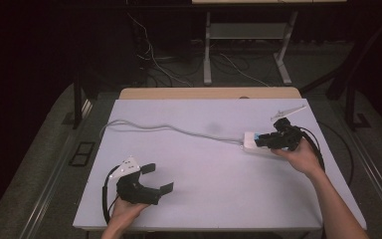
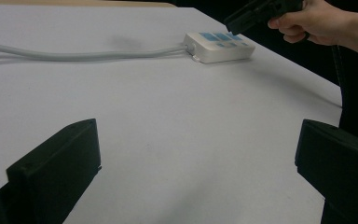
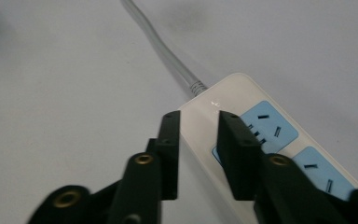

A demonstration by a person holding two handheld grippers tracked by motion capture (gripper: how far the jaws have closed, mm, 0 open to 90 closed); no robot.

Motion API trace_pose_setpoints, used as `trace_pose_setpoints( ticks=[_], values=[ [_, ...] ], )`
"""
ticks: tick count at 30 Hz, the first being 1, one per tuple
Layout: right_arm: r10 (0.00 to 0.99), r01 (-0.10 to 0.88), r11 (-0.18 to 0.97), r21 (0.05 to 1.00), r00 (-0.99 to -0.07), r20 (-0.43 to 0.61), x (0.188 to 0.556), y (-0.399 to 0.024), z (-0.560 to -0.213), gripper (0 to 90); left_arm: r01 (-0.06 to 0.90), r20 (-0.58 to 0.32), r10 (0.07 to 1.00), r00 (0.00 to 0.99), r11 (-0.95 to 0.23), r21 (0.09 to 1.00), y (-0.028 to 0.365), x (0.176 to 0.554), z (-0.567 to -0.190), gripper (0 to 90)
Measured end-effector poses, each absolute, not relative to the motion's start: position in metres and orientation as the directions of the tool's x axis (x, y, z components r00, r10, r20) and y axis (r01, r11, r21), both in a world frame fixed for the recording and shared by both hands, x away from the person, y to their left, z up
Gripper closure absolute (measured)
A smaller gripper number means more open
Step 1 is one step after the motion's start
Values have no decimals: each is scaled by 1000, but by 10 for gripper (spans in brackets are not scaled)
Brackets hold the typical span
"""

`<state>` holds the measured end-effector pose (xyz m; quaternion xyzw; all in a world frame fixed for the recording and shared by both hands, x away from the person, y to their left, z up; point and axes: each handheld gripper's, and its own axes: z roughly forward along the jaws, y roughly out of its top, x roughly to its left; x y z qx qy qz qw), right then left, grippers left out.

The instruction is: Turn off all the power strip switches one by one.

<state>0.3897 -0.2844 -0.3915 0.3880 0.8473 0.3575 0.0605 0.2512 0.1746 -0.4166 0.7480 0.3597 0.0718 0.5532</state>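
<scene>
Two black jaws of the left gripper (image 1: 151, 179) sit low at about 7 o'clock on the white table (image 1: 204, 189), spread wide apart with nothing between them. Dark floor with loose wires lies behind the table. At about 3 o'clock lies a white power strip (image 1: 251, 142) with blue sockets, its grey cord (image 1: 169, 128) running off toward 10 o'clock. Over the strip's cord end is the right gripper (image 3: 198, 140), jaws close together with a small gap; I cannot tell if they touch it. No writing can be read.
</scene>
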Motion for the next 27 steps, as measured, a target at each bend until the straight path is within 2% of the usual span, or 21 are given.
trace_pose_setpoints(
  ticks=[2,6,27],
  values=[
    [700,615,443,652,-692,176,390,-285,-392,780,459,-290,618,731,-130,879,175,251,-417,0],
    [707,625,449,639,-685,173,394,-287,-396,896,458,-288,617,732,-132,879,174,251,-417,0],
    [726,665,448,598,-661,192,409,-286,-416,896,461,-291,617,731,-132,877,174,252,-418,0]
  ],
)
